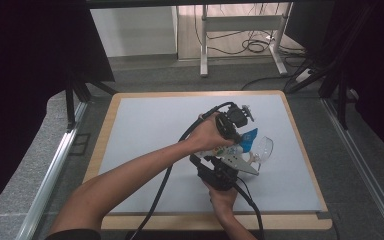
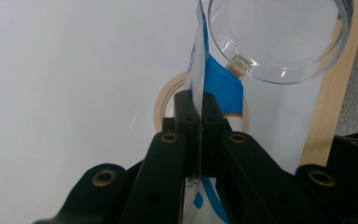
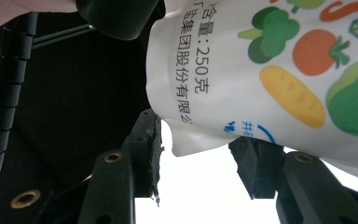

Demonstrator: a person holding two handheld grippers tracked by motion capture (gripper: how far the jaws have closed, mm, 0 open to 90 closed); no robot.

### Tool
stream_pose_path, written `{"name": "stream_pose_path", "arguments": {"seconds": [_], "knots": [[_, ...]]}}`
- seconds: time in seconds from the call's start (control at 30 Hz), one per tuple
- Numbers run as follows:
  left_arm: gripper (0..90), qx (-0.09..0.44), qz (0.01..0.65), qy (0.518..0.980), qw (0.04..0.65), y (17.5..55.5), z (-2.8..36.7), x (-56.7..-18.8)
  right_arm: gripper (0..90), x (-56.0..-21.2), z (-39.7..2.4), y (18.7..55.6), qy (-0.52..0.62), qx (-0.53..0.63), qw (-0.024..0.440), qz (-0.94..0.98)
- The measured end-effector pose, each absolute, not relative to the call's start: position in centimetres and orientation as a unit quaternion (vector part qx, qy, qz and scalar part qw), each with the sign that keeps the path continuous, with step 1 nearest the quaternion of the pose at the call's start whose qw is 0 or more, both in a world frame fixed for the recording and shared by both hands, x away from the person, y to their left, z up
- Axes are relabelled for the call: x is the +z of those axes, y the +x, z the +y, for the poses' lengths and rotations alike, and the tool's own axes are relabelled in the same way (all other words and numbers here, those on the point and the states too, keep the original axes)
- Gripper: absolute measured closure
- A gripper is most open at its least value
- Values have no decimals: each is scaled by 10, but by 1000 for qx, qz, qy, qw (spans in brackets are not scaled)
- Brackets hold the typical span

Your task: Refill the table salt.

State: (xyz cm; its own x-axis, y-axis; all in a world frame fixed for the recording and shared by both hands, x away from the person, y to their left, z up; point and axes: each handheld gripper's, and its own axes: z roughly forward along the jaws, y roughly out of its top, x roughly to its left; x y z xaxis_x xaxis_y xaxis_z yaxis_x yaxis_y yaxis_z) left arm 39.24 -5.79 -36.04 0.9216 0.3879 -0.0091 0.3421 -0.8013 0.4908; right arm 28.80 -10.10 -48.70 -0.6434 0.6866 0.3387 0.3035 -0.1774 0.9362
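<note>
A white pouch (image 2: 196, 60) with blue print hangs edge-on in my left gripper (image 2: 198, 105), whose jaws are shut on its thin edge. In the high view the pouch (image 1: 248, 136) is held above the right part of the white mat, between both hands. A clear glass cup (image 2: 279, 37) lies just beyond it, tilted with its mouth toward the camera. In the right gripper view, the pouch (image 3: 270, 60) shows vegetable pictures and printed text. Its lower corner hangs between the jaws of my right gripper (image 3: 200, 158), which stand apart with no pad pressing on it.
A beige tape roll (image 2: 161, 100) lies flat on the white mat (image 1: 155, 130) under the pouch. The mat covers a wooden table (image 1: 105, 125). Black cables trail from both grippers toward the front edge. A metal desk frame (image 1: 205, 45) stands beyond the table.
</note>
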Motion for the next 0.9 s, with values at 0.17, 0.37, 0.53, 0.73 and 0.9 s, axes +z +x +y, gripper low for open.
{"name": "stream_pose_path", "arguments": {"seconds": [0.17,0.37,0.53,0.73,0.9], "knots": [[900,44,193,948,250,393,-58,-361,549,-487,-101,288,397,657,145,625],[900,43,192,948,249,393,-59,-362,551,-487,-101,288,397,658,147,623],[900,42,191,949,248,393,-59,-362,554,-485,-102,288,396,660,148,621],[900,42,192,949,247,392,-59,-361,554,-485,-101,287,395,660,148,621],[900,42,192,949,247,392,-59,-361,554,-485,-101,287,395,660,149,622]]}}
